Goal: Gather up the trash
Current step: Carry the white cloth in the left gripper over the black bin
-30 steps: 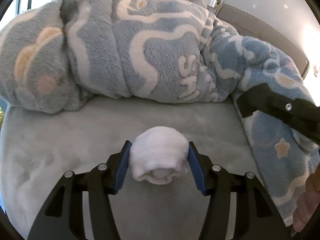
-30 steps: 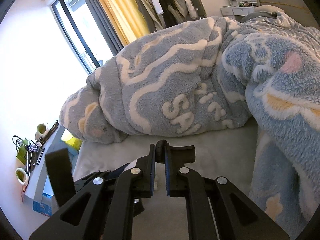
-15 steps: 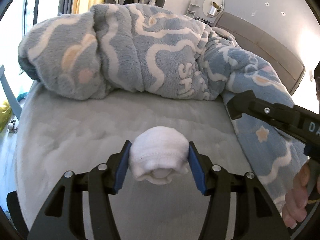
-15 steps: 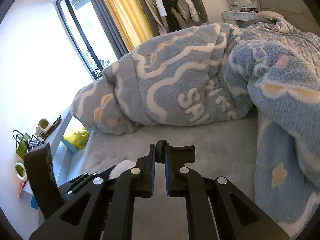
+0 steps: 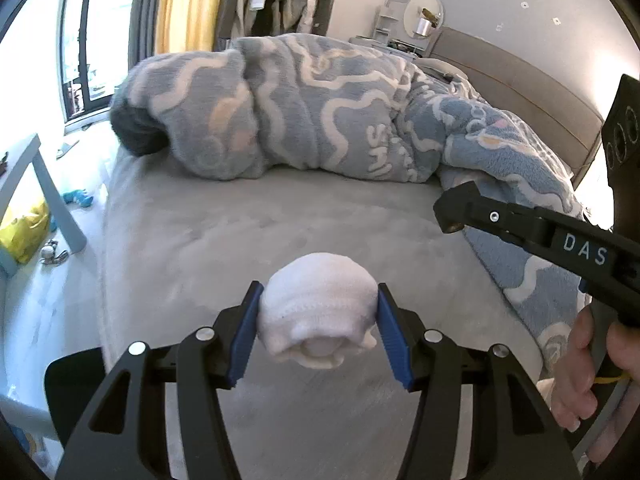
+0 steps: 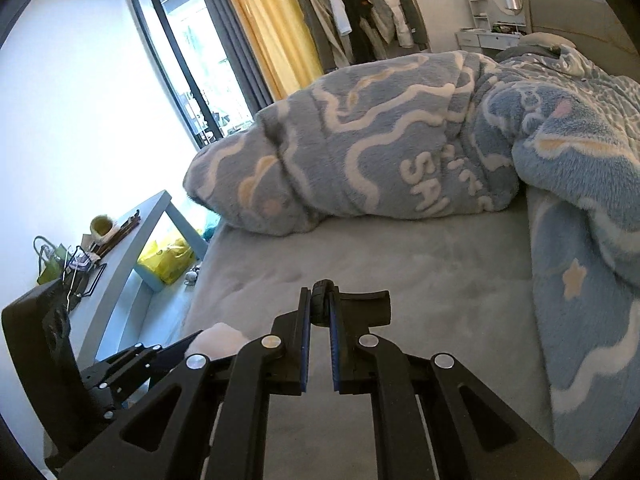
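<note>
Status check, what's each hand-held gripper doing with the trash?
Left hand-held gripper shut on white sock roll, above the bed. Right hand-held gripper shut, nothing held. Nothing blocking.

Both black plastic grippers, left [image 5: 318, 334] and right [image 6: 318, 340], are fitted with blue ribbed pads and silver screws; white "DAS" lettering is printed on the right one.

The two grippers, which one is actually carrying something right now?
The left gripper: its blue fingers press on both sides of a rolled white sock. The right gripper has its fingers shut together with no trash between them.
</note>
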Motion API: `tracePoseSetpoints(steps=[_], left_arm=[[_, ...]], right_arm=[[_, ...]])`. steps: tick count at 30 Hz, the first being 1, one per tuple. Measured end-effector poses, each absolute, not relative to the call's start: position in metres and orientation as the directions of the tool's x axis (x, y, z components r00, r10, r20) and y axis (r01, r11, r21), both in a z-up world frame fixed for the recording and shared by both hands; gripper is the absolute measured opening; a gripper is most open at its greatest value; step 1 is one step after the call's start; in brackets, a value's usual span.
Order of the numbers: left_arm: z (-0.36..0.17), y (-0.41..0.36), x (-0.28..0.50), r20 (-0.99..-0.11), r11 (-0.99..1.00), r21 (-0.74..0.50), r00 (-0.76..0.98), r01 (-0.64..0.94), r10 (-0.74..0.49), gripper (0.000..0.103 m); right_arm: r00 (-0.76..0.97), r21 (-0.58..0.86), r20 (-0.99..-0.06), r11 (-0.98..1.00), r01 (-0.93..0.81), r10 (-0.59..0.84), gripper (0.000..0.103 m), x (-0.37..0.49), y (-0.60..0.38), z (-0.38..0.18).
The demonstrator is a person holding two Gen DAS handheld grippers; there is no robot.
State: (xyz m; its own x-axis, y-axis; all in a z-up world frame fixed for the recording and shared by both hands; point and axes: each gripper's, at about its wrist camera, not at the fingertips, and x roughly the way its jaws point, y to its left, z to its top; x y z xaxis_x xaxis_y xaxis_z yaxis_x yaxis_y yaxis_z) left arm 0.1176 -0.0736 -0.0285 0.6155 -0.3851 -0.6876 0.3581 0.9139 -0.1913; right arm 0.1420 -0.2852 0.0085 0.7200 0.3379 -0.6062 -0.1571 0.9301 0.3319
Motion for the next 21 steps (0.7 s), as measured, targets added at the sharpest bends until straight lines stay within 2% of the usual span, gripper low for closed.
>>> tracePoseSetpoints(steps=[21], left_arm=[[-0.021, 0.028, 0.104, -0.680, 0.947, -0.180, 0.662, 0.265, -0.314, 0.059]], right_arm=[[0.668, 0.302, -0.632, 0.919, -0.254, 0.393, 0.009, 0.134, -0.195, -0.005]])
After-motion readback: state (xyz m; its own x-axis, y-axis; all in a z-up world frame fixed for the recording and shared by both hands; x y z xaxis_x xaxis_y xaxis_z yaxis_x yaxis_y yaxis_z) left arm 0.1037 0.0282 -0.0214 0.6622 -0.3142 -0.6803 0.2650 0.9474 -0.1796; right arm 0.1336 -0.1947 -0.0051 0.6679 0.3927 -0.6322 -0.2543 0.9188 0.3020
